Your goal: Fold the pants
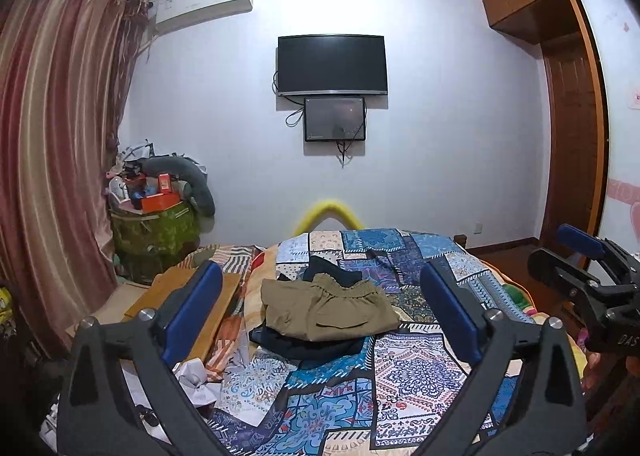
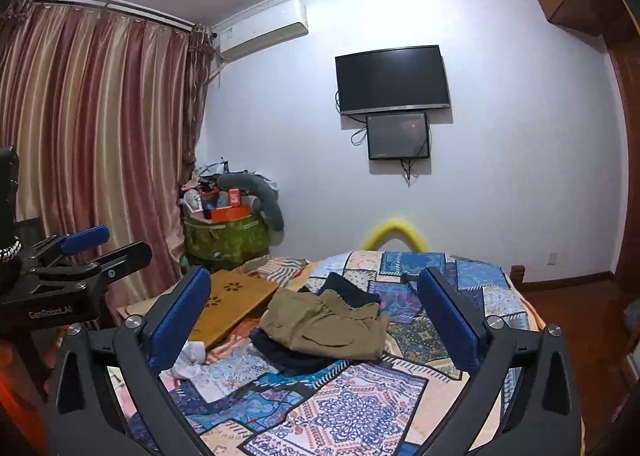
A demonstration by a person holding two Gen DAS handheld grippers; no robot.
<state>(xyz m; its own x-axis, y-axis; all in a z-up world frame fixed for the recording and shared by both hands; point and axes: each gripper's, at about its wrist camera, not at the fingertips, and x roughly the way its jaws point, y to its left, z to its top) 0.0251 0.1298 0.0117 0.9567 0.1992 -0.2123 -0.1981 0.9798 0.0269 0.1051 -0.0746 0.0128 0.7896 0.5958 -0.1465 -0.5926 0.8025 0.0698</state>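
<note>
1. Bedroom walls in pale lilac carry a dark television (image 1: pixel 333 65) with a smaller screen (image 1: pixel 335 119) mounted just below it, and an air conditioner (image 1: pixel 204 5) near the ceiling.
2. Striped pink and gold curtains (image 1: pixel 52 144) hang at the left, beside a green bag (image 1: pixel 154 234) heaped with boxes and a grey cushion.
3. A bed (image 1: pixel 404 376) covered in a blue, white and peach patchwork quilt fills the lower part of both views.
4. Khaki pants (image 1: pixel 326 310) lie folded in the middle of the bed, elastic waistband toward the far wall, resting on top of a dark garment (image 1: pixel 308 348) whose edges show in front of and behind them.
5. A wooden lap tray (image 2: pixel 236 302) with flower-shaped cutouts sits on the bed to the left of the pants, and crumpled white paper (image 1: pixel 196 376) lies near its front corner.
6. The left gripper (image 1: pixel 324 312) is held above the near end of the bed with its blue-padded jaws wide apart and nothing between them, the pants lying beyond.
7. The right gripper (image 2: pixel 320 324) is held alongside, jaws likewise spread wide and gripping nothing; it shows at the right edge of the left wrist view.
8. A yellow curved object (image 2: pixel 396 234) rises behind the foot of the bed against the wall.
</note>
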